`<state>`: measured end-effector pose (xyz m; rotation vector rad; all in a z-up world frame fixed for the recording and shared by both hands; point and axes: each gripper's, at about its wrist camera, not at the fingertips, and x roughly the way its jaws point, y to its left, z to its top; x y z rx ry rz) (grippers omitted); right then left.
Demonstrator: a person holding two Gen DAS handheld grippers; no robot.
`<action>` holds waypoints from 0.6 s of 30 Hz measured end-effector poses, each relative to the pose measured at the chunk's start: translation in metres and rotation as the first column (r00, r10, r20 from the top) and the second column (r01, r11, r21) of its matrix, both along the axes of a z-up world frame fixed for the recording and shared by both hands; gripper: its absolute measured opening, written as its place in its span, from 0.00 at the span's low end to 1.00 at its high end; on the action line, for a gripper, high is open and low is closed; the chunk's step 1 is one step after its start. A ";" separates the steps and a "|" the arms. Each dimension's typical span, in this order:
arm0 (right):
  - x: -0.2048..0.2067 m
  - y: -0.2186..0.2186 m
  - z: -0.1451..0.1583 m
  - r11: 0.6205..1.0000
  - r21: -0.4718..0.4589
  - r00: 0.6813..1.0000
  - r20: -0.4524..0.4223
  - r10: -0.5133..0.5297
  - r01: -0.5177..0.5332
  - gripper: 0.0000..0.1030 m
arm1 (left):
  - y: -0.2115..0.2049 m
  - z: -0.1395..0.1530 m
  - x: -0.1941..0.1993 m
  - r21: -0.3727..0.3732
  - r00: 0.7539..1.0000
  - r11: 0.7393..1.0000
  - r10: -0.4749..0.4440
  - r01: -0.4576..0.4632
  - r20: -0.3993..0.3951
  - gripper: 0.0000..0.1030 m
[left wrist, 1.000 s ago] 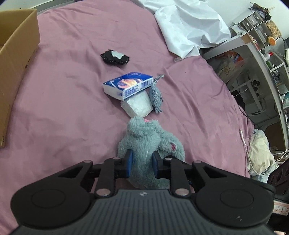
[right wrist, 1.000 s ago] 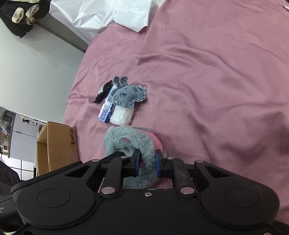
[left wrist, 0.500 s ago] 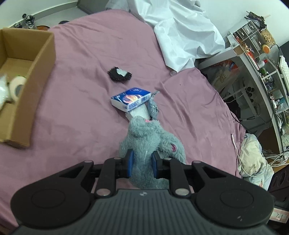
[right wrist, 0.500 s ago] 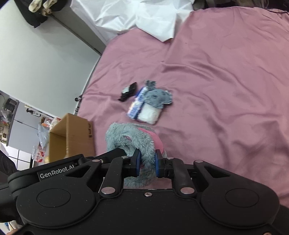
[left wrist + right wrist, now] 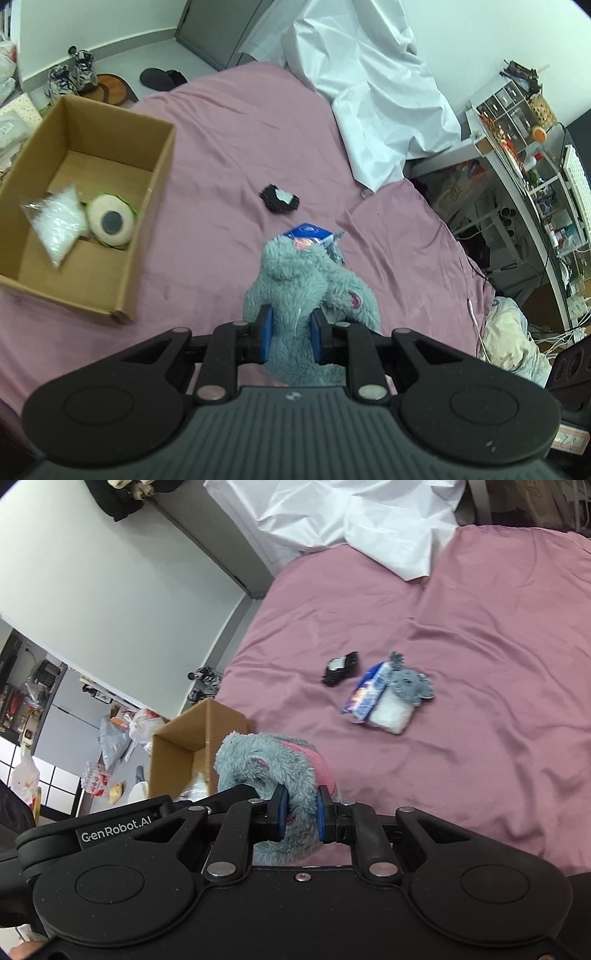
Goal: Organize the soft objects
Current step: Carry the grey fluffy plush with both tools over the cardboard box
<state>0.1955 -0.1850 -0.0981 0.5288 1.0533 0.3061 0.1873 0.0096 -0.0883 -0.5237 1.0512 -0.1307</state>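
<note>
In the left wrist view, the left gripper [image 5: 290, 334] has its blue pads closed on the shaggy grey-blue plush toy [image 5: 301, 280], which is held up above the mauve bedsheet [image 5: 221, 155]. To the left an open brown cardboard box [image 5: 147, 236] sits on the sheet, holding a clear bag of white filling [image 5: 57, 223] beside a round cream-and-green plush eye [image 5: 110, 220]. Beyond the toy lie a small black fuzzy patch [image 5: 279, 199] and a blue tissue pack [image 5: 308, 233], partly hidden. A crumpled white sheet [image 5: 369, 92] covers the far corner.

In the right wrist view, the right gripper [image 5: 299, 814] is likewise clamped on the same plush toy [image 5: 266, 764], its pink patch showing. The box [image 5: 184, 749] stands just behind it. Further out the black patch [image 5: 340, 668], the tissue pack [image 5: 365, 694], a white pouch [image 5: 391, 712] and what looks like a small grey knitted toy [image 5: 410, 685] lie clustered, slightly blurred.
</note>
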 end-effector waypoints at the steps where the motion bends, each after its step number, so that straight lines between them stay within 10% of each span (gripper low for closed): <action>1: -0.001 0.003 0.002 1.000 0.001 1.000 0.003 0.002 -0.002 0.15 | 0.003 0.002 -0.001 0.000 1.000 1.000 0.003 -0.003 0.001 0.19; 18: -0.002 0.068 0.027 0.998 -0.032 0.997 0.049 0.059 -0.058 0.16 | 0.067 0.019 -0.013 -0.018 0.998 0.998 0.054 -0.054 0.035 0.19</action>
